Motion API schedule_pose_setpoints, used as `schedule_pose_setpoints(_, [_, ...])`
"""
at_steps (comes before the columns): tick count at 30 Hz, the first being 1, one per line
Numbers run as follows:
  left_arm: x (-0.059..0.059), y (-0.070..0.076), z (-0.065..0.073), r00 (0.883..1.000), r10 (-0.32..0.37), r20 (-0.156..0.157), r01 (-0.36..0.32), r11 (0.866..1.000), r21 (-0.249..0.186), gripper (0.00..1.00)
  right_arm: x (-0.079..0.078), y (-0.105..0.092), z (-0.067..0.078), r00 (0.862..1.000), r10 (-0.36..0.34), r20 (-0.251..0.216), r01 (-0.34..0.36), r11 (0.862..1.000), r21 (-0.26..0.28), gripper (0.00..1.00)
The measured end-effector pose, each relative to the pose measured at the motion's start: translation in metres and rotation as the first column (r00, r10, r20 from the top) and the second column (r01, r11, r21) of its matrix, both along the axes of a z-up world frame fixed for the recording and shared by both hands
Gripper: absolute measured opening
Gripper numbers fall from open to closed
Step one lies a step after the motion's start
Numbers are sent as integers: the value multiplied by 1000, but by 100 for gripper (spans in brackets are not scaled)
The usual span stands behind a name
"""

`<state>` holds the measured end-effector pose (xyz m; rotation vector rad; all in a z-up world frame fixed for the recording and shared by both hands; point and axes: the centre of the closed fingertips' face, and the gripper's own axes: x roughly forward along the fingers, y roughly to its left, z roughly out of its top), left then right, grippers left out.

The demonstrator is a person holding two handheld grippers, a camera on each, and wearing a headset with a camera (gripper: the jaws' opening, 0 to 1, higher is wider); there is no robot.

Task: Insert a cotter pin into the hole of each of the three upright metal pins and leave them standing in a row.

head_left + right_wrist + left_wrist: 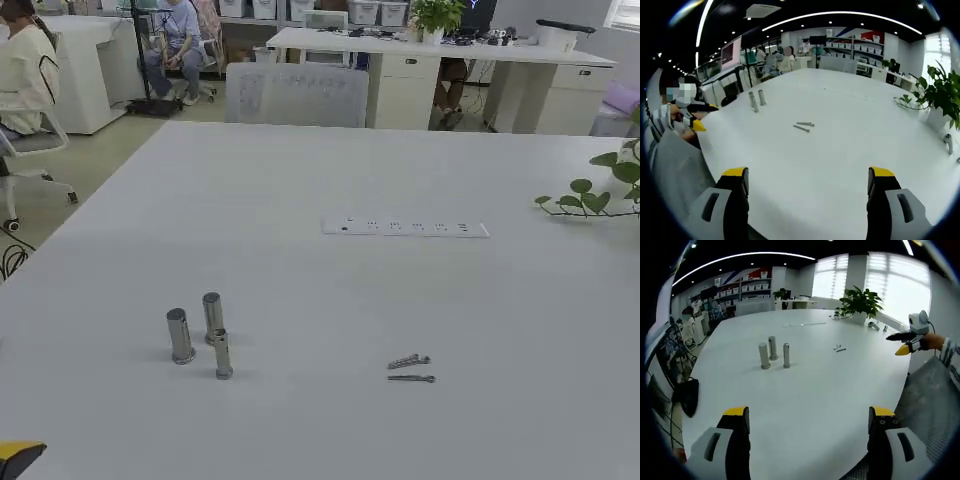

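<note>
Left gripper (810, 412) and right gripper (807, 172) jaws open, empty. Cotter pins (408, 361) lie right of upright metal pins (212, 315); grasping one likely comes first.

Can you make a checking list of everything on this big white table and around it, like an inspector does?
Surface: white table, no spills or marks seen.
Job's things: three metal pins standing upright in a tight cluster, not a row; cotter pins lying loose to their right in the head view, at least two, none inserted.
Clutter: socket strip set in the tabletop; plant vine trailing over the right edge.
Grippers: left gripper and right gripper both open, holding nothing, well short of the parts.
Cables: dark cables on the floor at left.
Surroundings: office desks, chairs, storage boxes, seated people.
</note>
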<state>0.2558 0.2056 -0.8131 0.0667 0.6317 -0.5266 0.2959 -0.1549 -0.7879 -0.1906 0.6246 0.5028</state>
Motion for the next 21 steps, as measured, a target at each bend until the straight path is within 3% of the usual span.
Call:
schedule_pose_setpoints(8, [-2,-1,-2,1000,8,-7,-8,1000,-14,95,-1,2,0,1000,1,-2,-1,1000,6,100])
schedule_pose_setpoints(21, [1,2,2,1000,11,11,-10,1000,-14,95,-4,4,0,1000,2,-9,-2,1000,5,100])
